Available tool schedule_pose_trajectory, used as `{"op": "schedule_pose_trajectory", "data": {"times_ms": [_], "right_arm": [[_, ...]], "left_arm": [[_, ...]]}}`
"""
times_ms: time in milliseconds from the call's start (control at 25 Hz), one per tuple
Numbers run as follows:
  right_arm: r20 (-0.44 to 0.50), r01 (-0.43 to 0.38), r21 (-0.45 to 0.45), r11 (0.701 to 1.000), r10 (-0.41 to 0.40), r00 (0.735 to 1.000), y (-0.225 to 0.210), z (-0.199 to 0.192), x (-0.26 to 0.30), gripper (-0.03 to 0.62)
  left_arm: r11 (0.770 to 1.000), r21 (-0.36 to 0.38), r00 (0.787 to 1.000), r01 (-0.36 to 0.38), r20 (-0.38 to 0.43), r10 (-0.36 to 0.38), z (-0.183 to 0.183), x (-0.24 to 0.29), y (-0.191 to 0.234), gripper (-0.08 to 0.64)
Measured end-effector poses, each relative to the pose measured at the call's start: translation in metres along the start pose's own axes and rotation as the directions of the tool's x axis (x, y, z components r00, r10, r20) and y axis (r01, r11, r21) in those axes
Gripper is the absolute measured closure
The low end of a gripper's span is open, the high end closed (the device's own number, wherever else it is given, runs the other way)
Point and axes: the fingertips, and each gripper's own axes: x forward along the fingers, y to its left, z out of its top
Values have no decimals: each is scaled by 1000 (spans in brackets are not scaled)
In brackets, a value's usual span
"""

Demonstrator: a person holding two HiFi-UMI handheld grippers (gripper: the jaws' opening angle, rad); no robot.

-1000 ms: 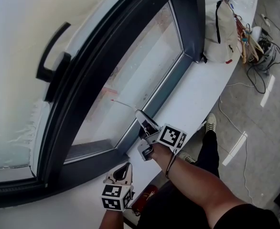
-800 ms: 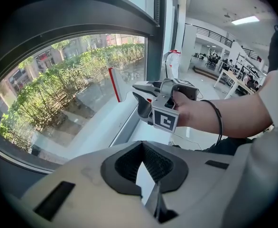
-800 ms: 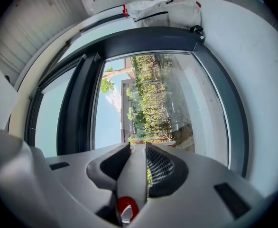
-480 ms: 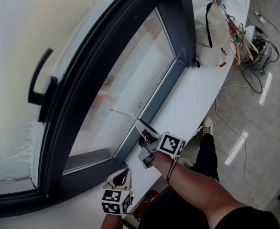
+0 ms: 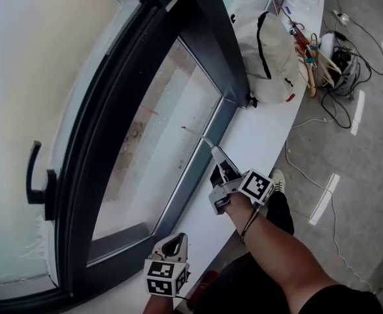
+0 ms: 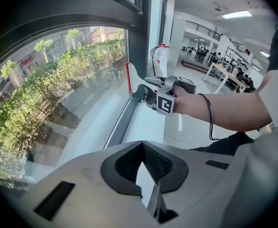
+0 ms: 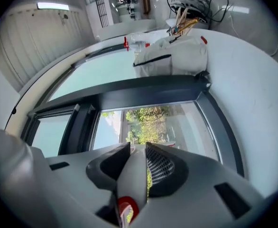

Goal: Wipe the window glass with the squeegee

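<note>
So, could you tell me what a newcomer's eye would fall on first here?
Probably the right gripper, shut on the white squeegee, with its blade up at the window glass just above the sill. Next, the white bag slumped on the sill beyond it, and the left gripper, shut and empty, nearer the person.

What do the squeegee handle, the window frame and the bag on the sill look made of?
The white squeegee handle: smooth, slightly glossy, probably plastic. The dark grey window frame: matte, crisp straight profiles, likely painted metal, though plastic is possible. The cream bag: soft wrinkled folds, so fabric, with a black strap.
</note>
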Motion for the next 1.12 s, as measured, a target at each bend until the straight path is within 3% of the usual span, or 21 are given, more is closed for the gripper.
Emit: {"op": "schedule_pose_trajectory", "data": {"times_ms": [200, 440, 1120], "right_arm": [[104, 20, -24, 1000, -17, 994, -21, 82, 27, 497], [166, 34, -41, 999, -27, 986, -49, 144, 66, 497], [127, 36, -34, 999, -31, 991, -92, 169, 121, 497]], "left_arm": [[999, 20, 999, 30, -23, -30, 36, 32, -14, 560], [999, 11, 997, 34, -64, -33, 63, 71, -14, 560], [1000, -7, 992, 19, -121, -20, 81, 106, -8, 560]]}}
